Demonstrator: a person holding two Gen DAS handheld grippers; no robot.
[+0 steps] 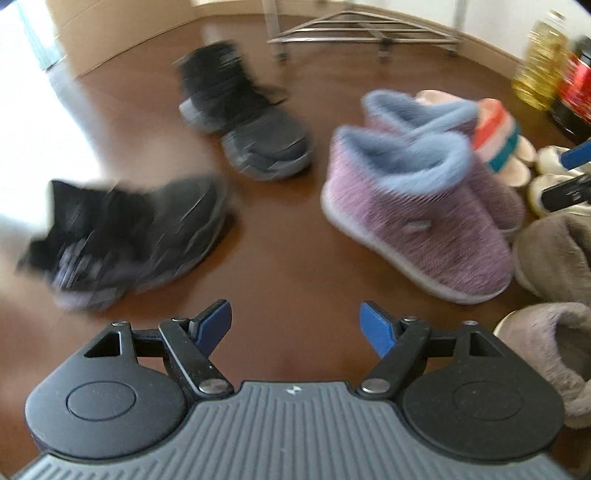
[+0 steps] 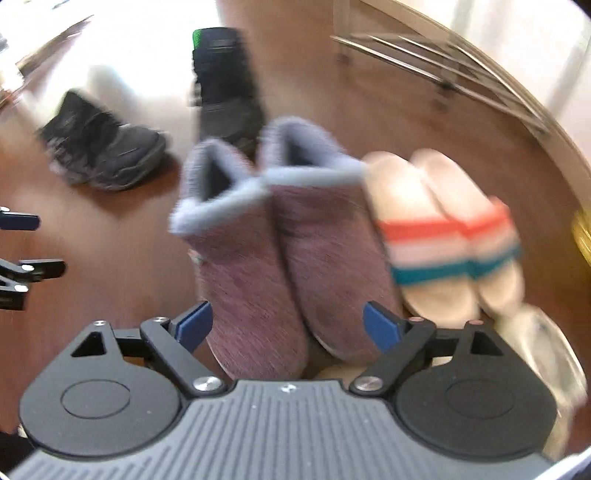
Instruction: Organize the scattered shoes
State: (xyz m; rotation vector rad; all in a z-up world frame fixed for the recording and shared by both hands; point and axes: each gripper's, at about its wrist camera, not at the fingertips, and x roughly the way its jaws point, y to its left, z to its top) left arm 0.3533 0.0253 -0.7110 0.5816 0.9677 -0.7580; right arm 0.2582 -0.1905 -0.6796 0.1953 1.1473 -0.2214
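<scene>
Glossy brown floor (image 1: 295, 258); metal rack (image 1: 365, 31) against pale wall (image 1: 491, 18); bright glare left of rack.

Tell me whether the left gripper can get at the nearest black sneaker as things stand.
Probably yes: the left gripper is open and empty, and only bare floor lies between it and the black sneaker.

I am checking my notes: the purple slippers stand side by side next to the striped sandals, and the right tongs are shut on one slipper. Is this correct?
Not quite. In the right wrist view the right tongs are open, holding nothing. The purple slippers do stand side by side next to the striped sandals.
</scene>
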